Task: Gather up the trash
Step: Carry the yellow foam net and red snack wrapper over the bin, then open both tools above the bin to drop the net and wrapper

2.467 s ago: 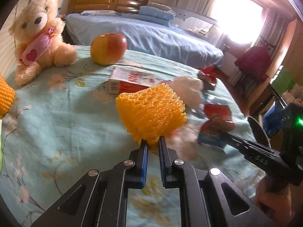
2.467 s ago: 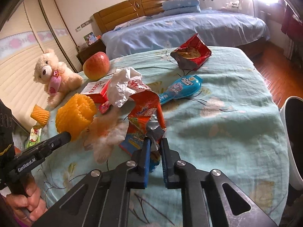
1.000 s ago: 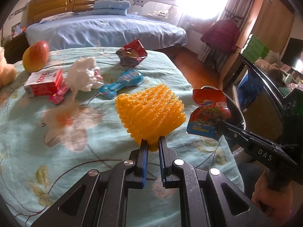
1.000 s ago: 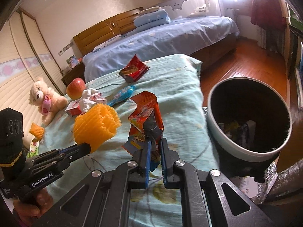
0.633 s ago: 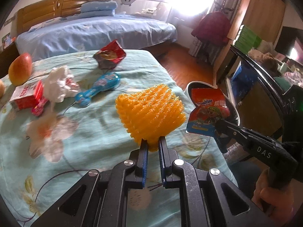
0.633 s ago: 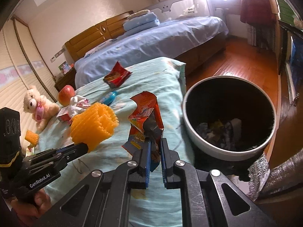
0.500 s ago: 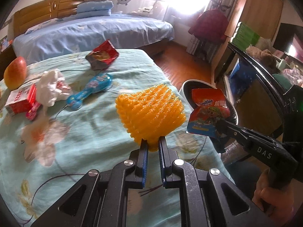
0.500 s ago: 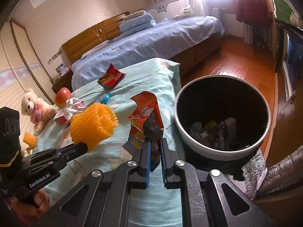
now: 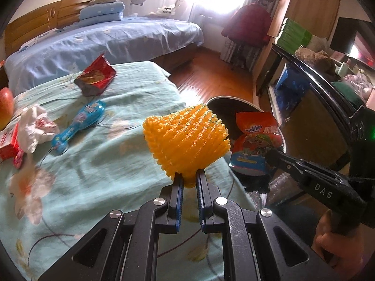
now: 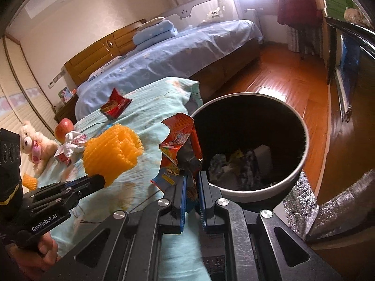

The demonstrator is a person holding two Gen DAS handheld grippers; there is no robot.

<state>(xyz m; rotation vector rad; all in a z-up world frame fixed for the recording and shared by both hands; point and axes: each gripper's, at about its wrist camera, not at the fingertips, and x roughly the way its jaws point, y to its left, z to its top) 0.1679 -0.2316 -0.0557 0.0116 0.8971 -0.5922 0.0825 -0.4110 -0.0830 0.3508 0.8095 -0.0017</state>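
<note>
My left gripper (image 9: 188,178) is shut on an orange foam fruit net (image 9: 186,139) and holds it above the table's right edge. The net also shows in the right wrist view (image 10: 112,153). My right gripper (image 10: 192,175) is shut on a torn red and blue snack wrapper (image 10: 181,147), which also shows in the left wrist view (image 9: 254,140). It hangs just left of a round black trash bin (image 10: 302,157) with a white rim, which holds some trash. The bin (image 9: 239,103) sits beyond both held items.
On the floral tablecloth (image 9: 82,164) lie a red snack bag (image 9: 96,76), a blue packet (image 9: 78,123), crumpled white paper (image 9: 35,126), a red carton (image 9: 7,142) and an apple (image 9: 4,107). A teddy bear (image 10: 32,142) sits far left. A bed (image 10: 175,53) stands behind.
Both grippers have swung right, away from the table's middle and toward the bin, each still holding its item. The bin now looms larger and closer.
</note>
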